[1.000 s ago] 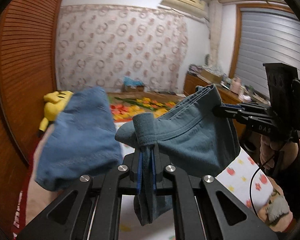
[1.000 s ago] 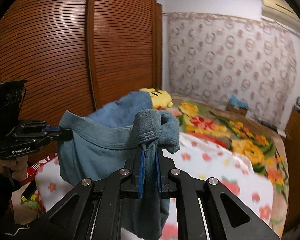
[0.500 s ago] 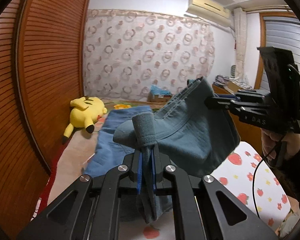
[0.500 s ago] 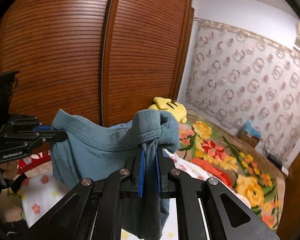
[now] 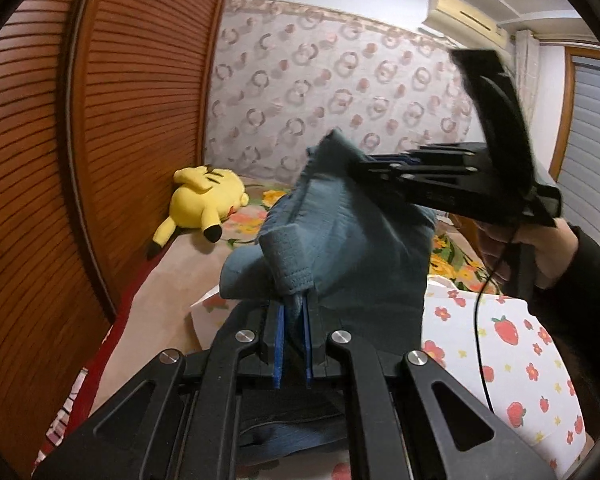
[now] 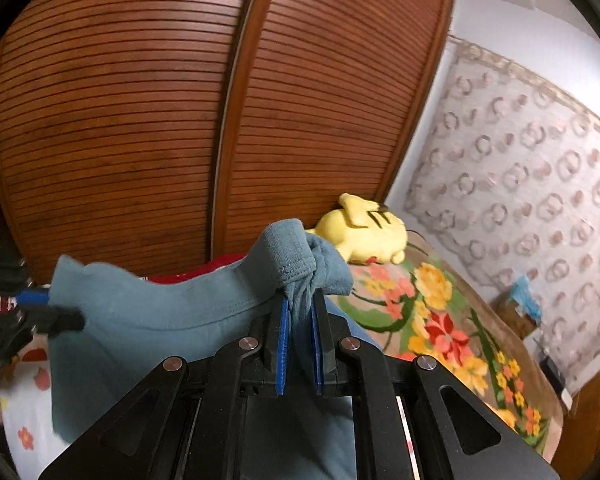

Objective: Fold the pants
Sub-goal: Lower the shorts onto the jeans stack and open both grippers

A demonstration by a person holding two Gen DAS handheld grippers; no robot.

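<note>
The blue-grey pants [image 5: 352,240] hang in the air above the bed, held by the waistband at two spots. My left gripper [image 5: 294,312] is shut on one bunched corner of the waistband. My right gripper [image 6: 300,312] is shut on the other corner; it also shows in the left wrist view [image 5: 364,168], up and to the right, close to my left one. In the right wrist view the pants [image 6: 148,316] stretch left to my left gripper [image 6: 66,318]. The pants' legs are hidden below the grippers.
A yellow plush toy [image 5: 204,204] lies at the head of the bed against the brown slatted wardrobe doors [image 6: 140,120]. A floral blanket [image 6: 440,320] and a strawberry-print sheet [image 5: 508,344] cover the bed. The patterned wall [image 5: 340,92] is behind.
Both grippers have swung left and risen with the pants, and the two held corners have come closer together. The pants' legs have dropped out of the left wrist view.
</note>
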